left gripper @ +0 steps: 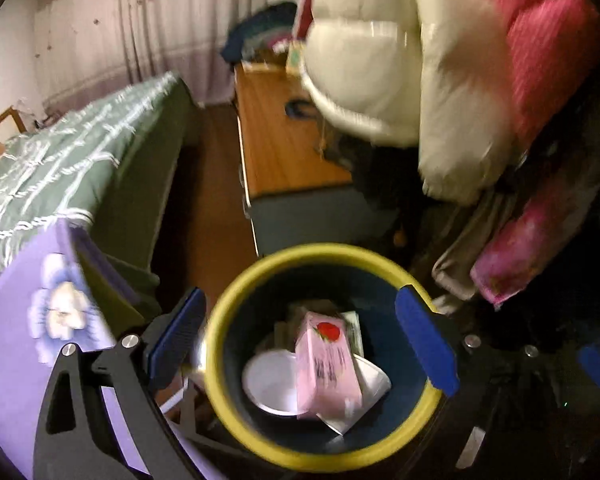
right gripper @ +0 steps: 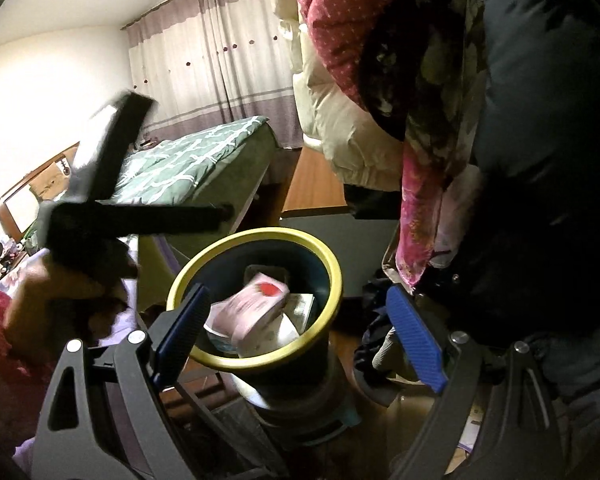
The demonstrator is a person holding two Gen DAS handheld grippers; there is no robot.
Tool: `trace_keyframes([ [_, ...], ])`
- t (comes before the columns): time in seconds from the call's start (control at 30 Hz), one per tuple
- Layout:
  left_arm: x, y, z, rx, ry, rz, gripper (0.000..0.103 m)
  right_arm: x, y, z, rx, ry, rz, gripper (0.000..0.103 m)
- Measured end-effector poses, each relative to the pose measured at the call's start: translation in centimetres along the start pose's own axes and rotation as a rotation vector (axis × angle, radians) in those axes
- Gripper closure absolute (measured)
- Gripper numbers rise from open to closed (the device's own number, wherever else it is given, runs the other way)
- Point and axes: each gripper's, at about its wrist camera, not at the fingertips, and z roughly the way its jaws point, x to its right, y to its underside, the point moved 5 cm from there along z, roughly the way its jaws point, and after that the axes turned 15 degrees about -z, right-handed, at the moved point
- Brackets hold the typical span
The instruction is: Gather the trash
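Note:
A dark blue trash bin with a yellow rim [left gripper: 236,296] stands on the floor below both grippers; it also shows in the right wrist view [right gripper: 332,264]. Inside it lie a pink carton with a red fruit picture [left gripper: 326,364] [right gripper: 256,300], a white bowl [left gripper: 268,380] and white paper. My left gripper [left gripper: 304,344] is open and empty above the bin. My right gripper [right gripper: 300,332] is open and empty above the bin's near side. The left tool [right gripper: 100,200] shows blurred at the left of the right wrist view.
A bed with a green patterned cover [left gripper: 60,168] stands to the left, with purple bedding [left gripper: 28,312] at its foot. A wooden desk [left gripper: 284,148] is behind the bin. Jackets [left gripper: 380,60] and clothes [right gripper: 540,120] hang at the right. Curtains [right gripper: 220,60] cover the far wall.

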Motion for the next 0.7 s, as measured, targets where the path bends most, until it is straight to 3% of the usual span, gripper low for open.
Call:
trace_keyframes([
  [0.13,-2.4,0.3,-8.5,0.166,-0.025,-0.022,0.005,-1.6,-0.2,-0.4,0.006,-0.038,-0.012,0.018],
  [0.27,-6.0,2.9,-18.0,0.327,-0.093,-0.063,0.005,-3.9,-0.5,-1.0,0.016,-0.077,-0.048,0.018],
  [0.4,-10.8,7.0,-26.3,0.437,-0.243,-0.138,0.005,-6.2,-1.0,-2.3,0.036,-0.114,-0.082,0.018],
  [0.5,-14.5,10.3,-30.8,0.472,-0.33,-0.233,0.005,-7.9,-1.4,-3.7,0.054,-0.136,-0.113,0.018],
  [0.7,-18.7,16.7,-37.0,0.475,-0.407,-0.349,0.005,-10.8,-2.0,-7.2,0.105,-0.184,-0.164,0.018],
])
